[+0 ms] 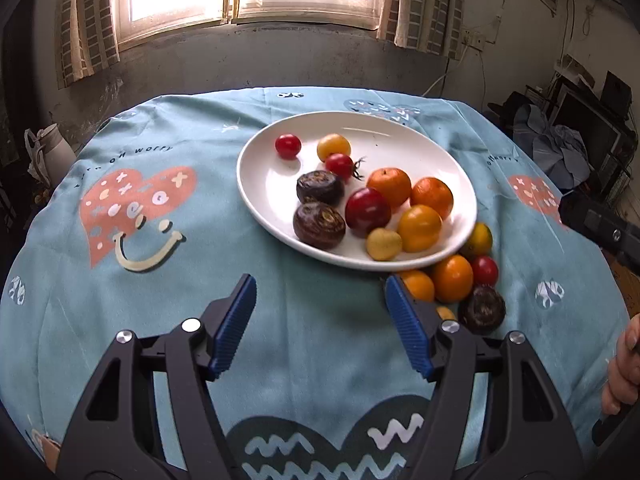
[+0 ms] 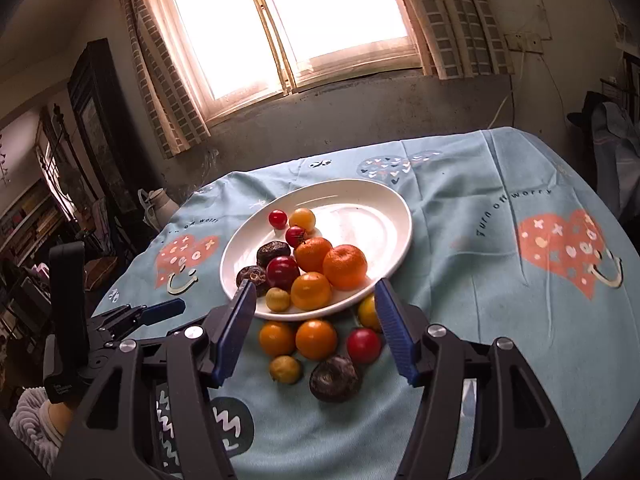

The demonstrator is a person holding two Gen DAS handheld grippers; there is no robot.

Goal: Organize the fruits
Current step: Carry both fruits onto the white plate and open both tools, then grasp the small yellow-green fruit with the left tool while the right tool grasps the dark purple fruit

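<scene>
While daylight floods through the window [image 2: 288, 28] behind it, the table lies under a blue cloth [image 1: 320, 360] printed with hearts, and a white plate [image 1: 360, 124] sits a little past its middle. On the plate lie two oranges [image 1: 389, 186], one touching the other, with a yellow-orange fruit [image 1: 419, 227] just in front of them, a red plum [image 1: 367, 212] beside that, two dark brown fruits [image 1: 319, 225] to its left, a small pale yellow fruit [image 1: 383, 244] at the near rim, and farther back two cherry tomatoes [image 1: 288, 146] and a yellow tomato [image 1: 333, 147].

Off the plate, close against its near edge, more fruit rests on the cloth: two orange ones [image 2: 316, 339] side by side, a red one [image 2: 363, 345], a dark brown one [image 2: 335, 378], a small yellow one [image 2: 285, 369], and another yellow one [image 2: 368, 312] partly hidden by a blue pad.

Both tools hang above the cloth, short of the plate. The left gripper [image 1: 320, 292] has its fingers parted about halfway, nothing between them but bare cloth. The right gripper [image 2: 316, 300] is likewise half spread and grips nothing; the loose fruit shows through its gap, well below the pads. A hand [image 1: 624, 368] shows at the edge of the left view.
</scene>
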